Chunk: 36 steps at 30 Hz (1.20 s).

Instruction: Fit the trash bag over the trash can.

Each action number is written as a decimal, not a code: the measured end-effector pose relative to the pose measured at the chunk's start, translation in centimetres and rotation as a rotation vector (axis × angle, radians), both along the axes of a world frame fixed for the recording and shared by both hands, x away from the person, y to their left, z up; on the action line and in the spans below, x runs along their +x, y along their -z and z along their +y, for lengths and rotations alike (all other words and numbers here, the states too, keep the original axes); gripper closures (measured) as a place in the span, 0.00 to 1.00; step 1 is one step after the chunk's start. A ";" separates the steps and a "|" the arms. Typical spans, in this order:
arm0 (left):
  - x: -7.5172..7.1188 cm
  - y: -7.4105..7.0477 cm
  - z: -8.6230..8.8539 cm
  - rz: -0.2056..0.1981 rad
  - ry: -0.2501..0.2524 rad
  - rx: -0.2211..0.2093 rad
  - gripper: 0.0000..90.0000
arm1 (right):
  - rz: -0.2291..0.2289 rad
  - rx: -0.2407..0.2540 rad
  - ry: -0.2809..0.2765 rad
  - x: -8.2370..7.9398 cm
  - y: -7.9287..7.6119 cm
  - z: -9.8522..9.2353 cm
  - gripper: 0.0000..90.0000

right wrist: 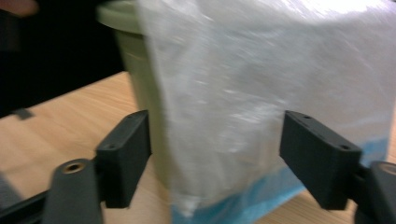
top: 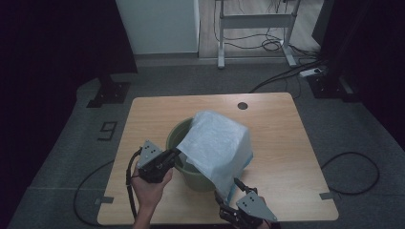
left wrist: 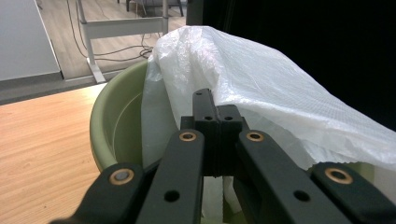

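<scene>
A wooden table [top: 282,143] with a dark round hole [top: 242,105] is set on grey carpet [top: 76,157]. Behind it a strip of wood floor [top: 210,28], a white panel [top: 157,24] and a metal desk frame [top: 255,21] are seen. Cables [top: 286,71] are strewn about. Dim light; the sides are dark.

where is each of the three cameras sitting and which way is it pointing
High view: above the person's side, looking forward and down on the table; forearm, left claw and right claw show.
Left gripper view: rides the left claw, shut on the white bag, facing the green bin.
Right gripper view: rides the right claw, jaws apart, facing the hanging bag.
All three share bag and bin.
</scene>
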<state>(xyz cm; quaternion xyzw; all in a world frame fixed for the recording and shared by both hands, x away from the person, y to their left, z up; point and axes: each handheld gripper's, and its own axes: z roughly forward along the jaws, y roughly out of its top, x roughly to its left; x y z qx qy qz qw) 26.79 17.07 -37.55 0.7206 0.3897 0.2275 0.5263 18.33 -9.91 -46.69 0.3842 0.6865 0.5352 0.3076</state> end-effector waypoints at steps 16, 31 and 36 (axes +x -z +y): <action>-0.7 0.2 -0.6 0.008 0.089 0.021 1.00 | -0.042 -0.001 0.258 4.3 -2.3 -4.5 0.90; -1.3 0.7 -1.4 0.033 0.197 0.033 0.97 | -0.251 0.113 0.249 5.3 -10.7 -4.9 0.95; -1.8 0.3 -1.2 0.018 0.252 0.001 0.65 | -0.275 0.101 0.231 5.4 -11.5 -4.3 0.95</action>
